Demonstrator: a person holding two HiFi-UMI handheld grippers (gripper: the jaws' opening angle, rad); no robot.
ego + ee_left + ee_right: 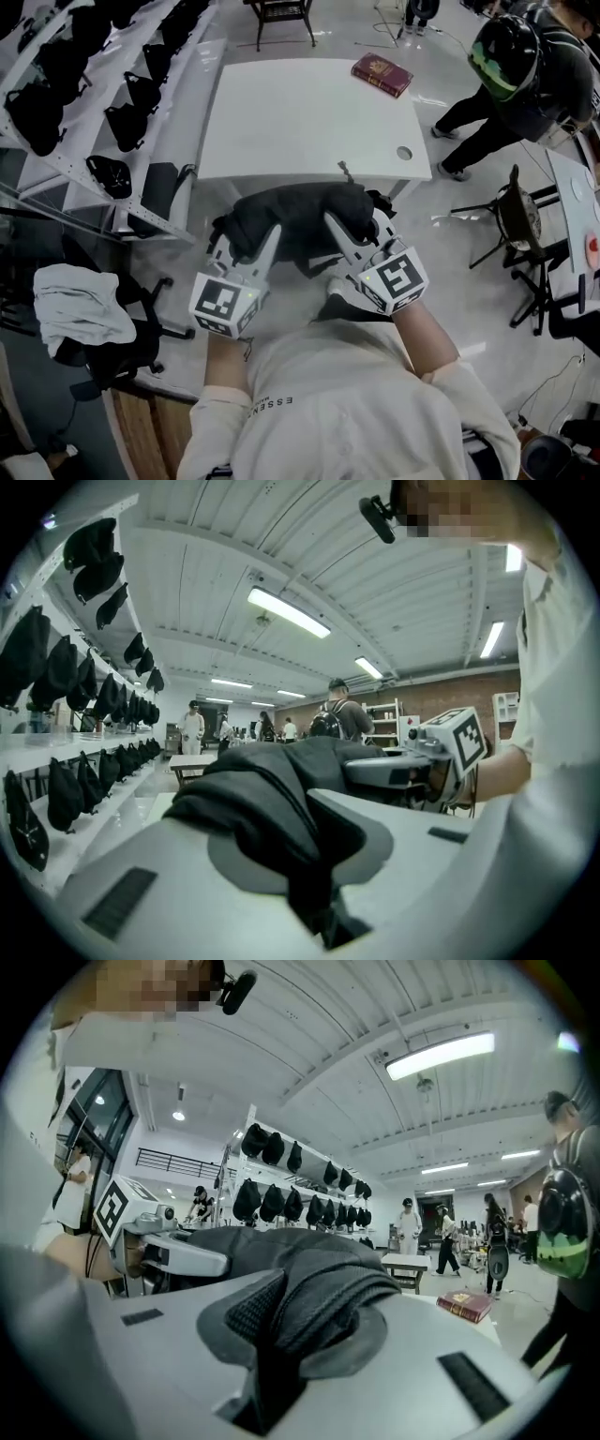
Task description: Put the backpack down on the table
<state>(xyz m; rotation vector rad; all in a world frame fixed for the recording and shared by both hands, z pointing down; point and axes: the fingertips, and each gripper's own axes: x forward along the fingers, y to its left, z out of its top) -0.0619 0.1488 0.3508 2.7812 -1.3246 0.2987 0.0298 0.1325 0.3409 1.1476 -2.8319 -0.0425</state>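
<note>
A dark grey backpack [302,221] hangs in the air just short of the near edge of the white table [300,122], held between both grippers. My left gripper [265,246] is shut on a fold of the backpack's fabric [272,817] at its left side. My right gripper [337,230] is shut on the backpack's webbing [309,1312] at its right side. In each gripper view the other gripper shows across the bag: the right gripper [412,766] and the left gripper [155,1246].
A red book [382,74] lies at the table's far right corner, and a round cable hole [404,152] sits near the front right. Racks of black bags [66,66] stand left. A person [511,84] with a helmet stands right, next to a black chair [516,220].
</note>
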